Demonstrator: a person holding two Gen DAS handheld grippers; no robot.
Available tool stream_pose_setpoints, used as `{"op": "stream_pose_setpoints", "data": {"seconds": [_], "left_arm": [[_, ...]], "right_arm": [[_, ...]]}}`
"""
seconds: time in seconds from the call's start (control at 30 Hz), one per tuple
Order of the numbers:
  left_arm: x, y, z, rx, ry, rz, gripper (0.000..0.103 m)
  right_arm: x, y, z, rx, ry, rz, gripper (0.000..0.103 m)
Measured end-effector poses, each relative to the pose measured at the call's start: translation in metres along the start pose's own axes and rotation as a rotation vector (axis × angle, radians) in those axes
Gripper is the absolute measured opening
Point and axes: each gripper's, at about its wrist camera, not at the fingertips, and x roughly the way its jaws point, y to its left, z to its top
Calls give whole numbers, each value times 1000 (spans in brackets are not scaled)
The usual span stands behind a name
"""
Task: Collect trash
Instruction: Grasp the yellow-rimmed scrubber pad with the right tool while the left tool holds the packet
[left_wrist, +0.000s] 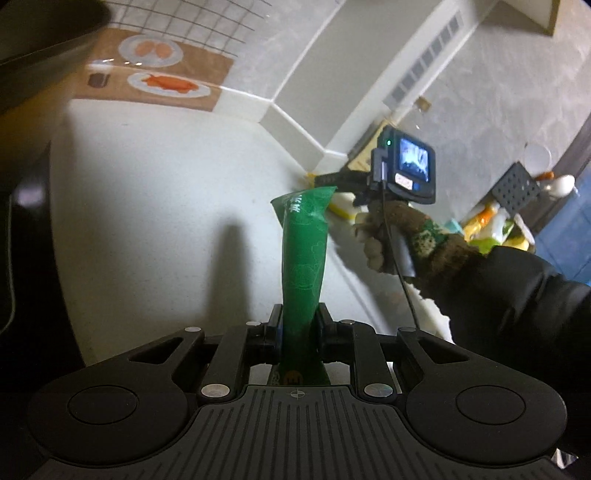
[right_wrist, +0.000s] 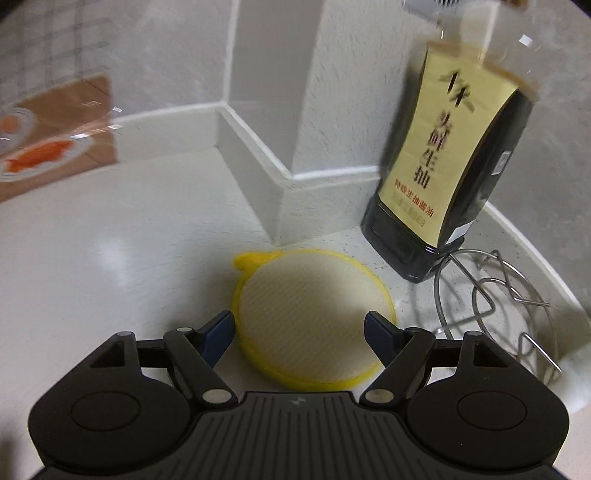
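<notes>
While your left gripper (left_wrist: 297, 334) is pinching the green wrapper (left_wrist: 303, 254) near its lower end, the rest of the packet is standing up and away from the jaws, clear of the white counter (left_wrist: 155, 206). It is looking like thin, light film: limp, crinkly and probably slick, so it is likely to be slipping if the pads are easing at all. You are holding it across a flattened stretch, which seems the right place; the flared top edge would be folding away under a pinch.

Your right gripper (right_wrist: 299, 328) is hanging with its jaws spread wide, nothing between the pads, just above the yellow-rimmed round pad (right_wrist: 314, 317) lying flat on the counter. If that is the next piece you are collecting, it is looking soft and flexible, light, and low to the surface, so you are probably needing to take it by the raised yellow rim or the small tab at its far left edge rather than across the flat face. The dark soy sauce bottle (right_wrist: 443, 177) is standing just beside it, and the wire rack (right_wrist: 517, 306) is sitting near on the right; both are crowding your right finger (right_wrist: 380, 326).
</notes>
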Motion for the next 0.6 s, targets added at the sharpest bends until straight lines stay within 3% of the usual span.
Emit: {"op": "stream_pose_setpoints", "data": {"seconds": [0.17,0.47,0.53,0.6], "left_arm": [[-11,12,-1,-34,-33,-5,20],[-17,19,-5,-60,-41,-2,20],[-18,20,-5,-64,-41,3,21],[-19,21,-5,-67,-40,3,21]], "right_arm": [[17,-6,9,44,31,-11,88],[20,-3,12,52,45,-22,88],[16,-3,10,42,53,-3,84],[11,-1,10,20,58,-4,68]]}}
